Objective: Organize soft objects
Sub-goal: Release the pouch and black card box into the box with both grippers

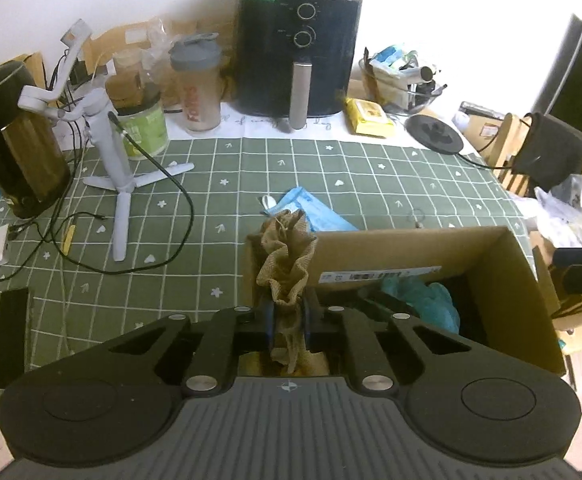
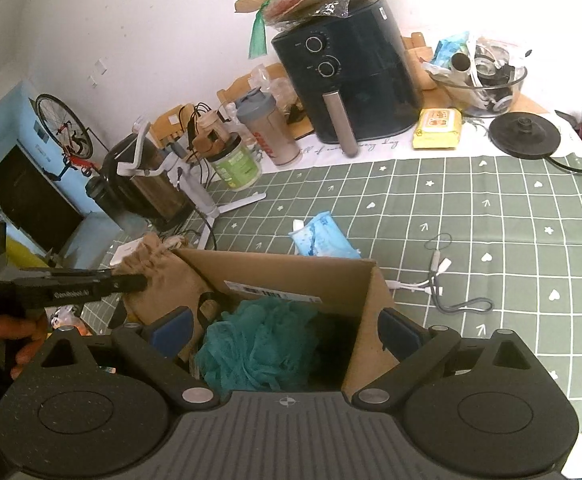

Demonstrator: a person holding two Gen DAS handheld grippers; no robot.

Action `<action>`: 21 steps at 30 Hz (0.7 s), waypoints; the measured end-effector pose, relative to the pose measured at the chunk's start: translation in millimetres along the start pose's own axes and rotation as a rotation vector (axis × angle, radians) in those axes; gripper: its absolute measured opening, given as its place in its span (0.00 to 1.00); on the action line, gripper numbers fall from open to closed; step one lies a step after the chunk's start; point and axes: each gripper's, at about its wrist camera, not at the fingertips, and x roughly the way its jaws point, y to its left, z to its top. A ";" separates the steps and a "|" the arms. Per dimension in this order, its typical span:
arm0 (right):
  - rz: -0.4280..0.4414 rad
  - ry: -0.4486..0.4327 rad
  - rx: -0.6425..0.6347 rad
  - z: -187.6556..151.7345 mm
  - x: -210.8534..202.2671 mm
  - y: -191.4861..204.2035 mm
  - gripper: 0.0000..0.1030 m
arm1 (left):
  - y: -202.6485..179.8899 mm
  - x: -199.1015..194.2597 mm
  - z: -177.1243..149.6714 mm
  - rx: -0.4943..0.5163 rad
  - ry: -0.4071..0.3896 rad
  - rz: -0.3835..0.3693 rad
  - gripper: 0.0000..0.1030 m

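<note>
air fryer (image 1: 299,40) rear centre | shaker bottle (image 1: 197,84) left of it | yellow wipes pack (image 1: 369,117) right | kettle base (image 1: 434,134) farther right

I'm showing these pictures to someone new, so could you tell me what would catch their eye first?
Probably the left hand-held gripper, shut on a crumpled tan burlap pouch at the left end of an open cardboard box. Inside the box lies a teal mesh bath pouf, with the right hand-held gripper open above it. Behind, a big black air fryer stands at the back of the green checked tablecloth.
</note>
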 end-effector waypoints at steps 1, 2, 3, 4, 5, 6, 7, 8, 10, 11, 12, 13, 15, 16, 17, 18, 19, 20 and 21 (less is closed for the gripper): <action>0.002 0.000 -0.002 -0.3 -0.3 0.9 0.96 | -2.6 2.1 -0.5 0.005 0.006 0.002 0.24; 0.004 0.001 -0.004 -0.8 -0.8 2.0 0.96 | -4.5 3.7 -0.9 0.011 0.013 0.004 0.33; 0.004 0.001 -0.007 -1.5 -1.0 2.7 0.96 | -6.5 4.2 -2.0 0.018 0.018 0.009 0.39; 0.003 0.003 -0.008 -1.8 -0.7 2.8 0.96 | -7.9 3.2 -2.4 0.021 0.016 0.012 0.51; 0.001 0.005 -0.010 -2.5 -0.9 3.1 0.96 | -8.5 0.9 -2.5 0.023 0.009 0.007 0.58; 0.000 0.006 -0.011 -2.7 -0.8 2.9 0.96 | -8.5 -1.9 -2.7 0.027 0.001 -0.001 0.60; 0.000 0.007 -0.011 -3.3 -1.2 2.7 0.96 | -8.9 -4.1 -2.7 0.031 -0.004 -0.004 0.62; 0.000 0.008 -0.010 -3.8 -1.4 2.4 0.96 | -9.4 -5.5 -2.8 0.036 -0.006 0.000 0.62; -0.003 0.012 -0.010 -4.9 -1.5 1.9 0.96 | -10.0 -6.9 -3.0 0.044 -0.002 0.010 0.62; -0.003 0.013 -0.010 -5.5 -1.7 2.0 0.96 | -9.4 -7.3 -3.4 0.044 -0.001 0.006 0.62; -0.003 0.014 -0.011 -6.0 -1.6 2.1 0.96 | -8.7 -7.4 -3.6 0.043 -0.001 0.002 0.62; -0.005 0.016 -0.011 -6.0 -1.1 2.3 0.96 | -7.7 -7.3 -3.7 0.041 -0.002 0.002 0.62; -0.009 0.019 -0.012 -5.7 -0.5 3.3 0.96 | -6.8 -6.4 -2.8 0.041 -0.003 0.005 0.62; -0.010 0.020 -0.014 -6.0 -0.8 3.7 0.96 | -5.9 -6.3 -2.0 0.040 -0.005 0.005 0.62; -0.012 0.020 -0.016 -5.7 -0.8 4.1 0.96 | -4.8 -6.2 -1.1 0.040 -0.007 0.005 0.62; -0.016 0.020 -0.017 -5.2 -0.7 3.9 0.96 | -3.6 -6.0 0.4 0.043 -0.008 0.007 0.62; -0.023 0.021 -0.017 -4.0 0.1 3.6 0.96 | -2.7 -5.6 2.2 0.047 -0.005 0.008 0.62; -0.030 0.023 -0.015 -3.0 0.7 3.3 0.96 | -1.5 -5.5 4.0 0.052 -0.004 0.008 0.62; -0.036 0.024 -0.013 -2.3 1.3 2.7 0.96 | -0.3 -5.5 6.1 0.059 -0.006 0.006 0.62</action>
